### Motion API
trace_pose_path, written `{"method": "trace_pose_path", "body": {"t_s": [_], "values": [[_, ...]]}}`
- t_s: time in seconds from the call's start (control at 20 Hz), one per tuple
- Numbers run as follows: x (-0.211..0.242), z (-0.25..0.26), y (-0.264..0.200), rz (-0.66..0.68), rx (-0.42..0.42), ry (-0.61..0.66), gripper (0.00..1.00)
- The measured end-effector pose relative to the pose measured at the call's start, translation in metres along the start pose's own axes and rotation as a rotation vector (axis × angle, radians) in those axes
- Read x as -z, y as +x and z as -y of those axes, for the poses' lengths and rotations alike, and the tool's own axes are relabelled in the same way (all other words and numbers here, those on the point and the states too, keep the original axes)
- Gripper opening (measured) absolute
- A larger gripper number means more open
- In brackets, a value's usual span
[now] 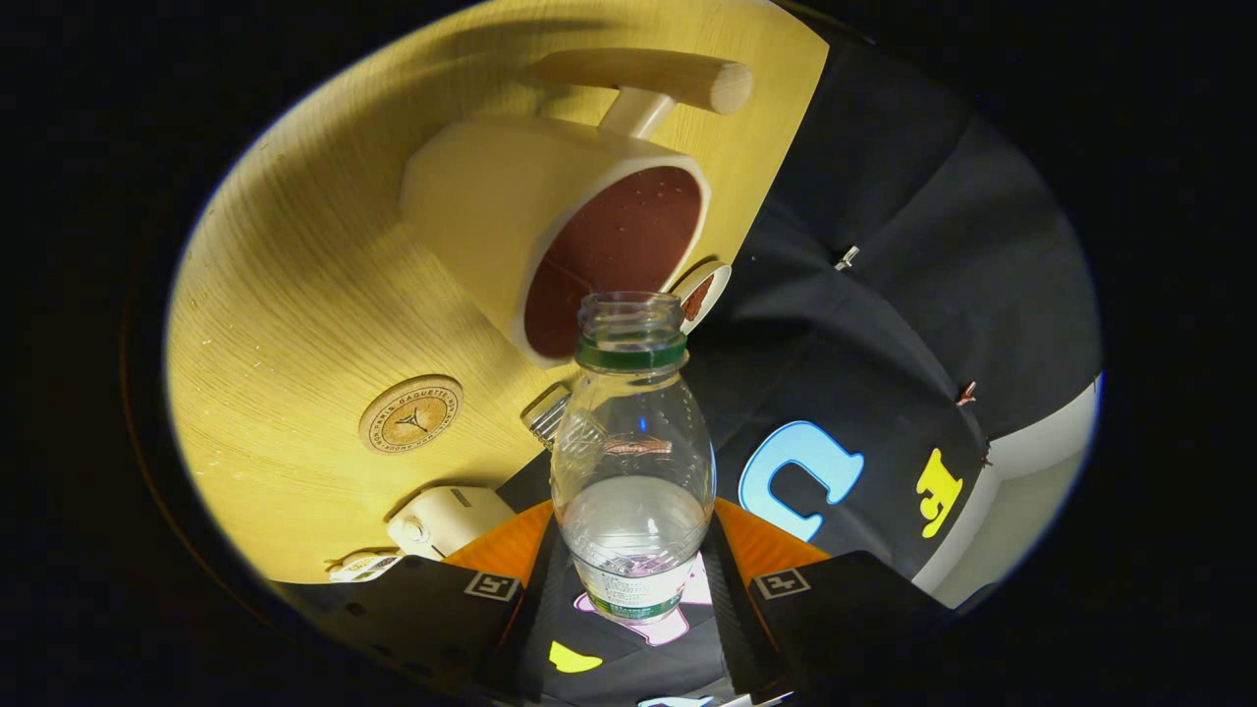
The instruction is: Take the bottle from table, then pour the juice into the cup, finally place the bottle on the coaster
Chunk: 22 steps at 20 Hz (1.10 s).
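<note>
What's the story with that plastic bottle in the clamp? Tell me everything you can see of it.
The bottle is clear, ribbed plastic with a green collar ring under its threaded neck and no cap on. A pale label wraps its base. Clear liquid fills only its lower part. It sits clamped between the two fingers of the gripper, which press on its lower sides. The view is tipped, so the bottle looks tilted against the table; its open mouth lies just before the rim of the cup, seemingly not touching it. Nothing can be seen pouring out.
</note>
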State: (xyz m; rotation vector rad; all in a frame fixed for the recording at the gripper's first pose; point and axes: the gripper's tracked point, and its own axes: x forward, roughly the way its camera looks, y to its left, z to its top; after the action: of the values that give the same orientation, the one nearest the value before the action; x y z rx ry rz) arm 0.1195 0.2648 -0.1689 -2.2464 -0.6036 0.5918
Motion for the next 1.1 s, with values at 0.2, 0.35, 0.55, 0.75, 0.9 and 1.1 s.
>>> {"method": "trace_pose_path", "body": {"t_s": [0.2,0.35,0.55,0.75,0.9,1.1], "values": [[0.001,-0.0031,-0.0006,0.003,-0.011,-0.01,0.71],[0.0011,-0.0044,-0.0008,0.004,-0.012,-0.013,0.71],[0.0018,-0.0038,-0.0035,-0.003,-0.014,-0.004,0.71],[-0.0014,-0.0031,-0.0044,0.007,-0.012,-0.013,0.71],[-0.0027,0.0011,-0.0037,0.011,0.0,-0.008,0.71],[-0.0015,0.0011,-0.0034,-0.002,-0.009,0.006,0.71]]}}
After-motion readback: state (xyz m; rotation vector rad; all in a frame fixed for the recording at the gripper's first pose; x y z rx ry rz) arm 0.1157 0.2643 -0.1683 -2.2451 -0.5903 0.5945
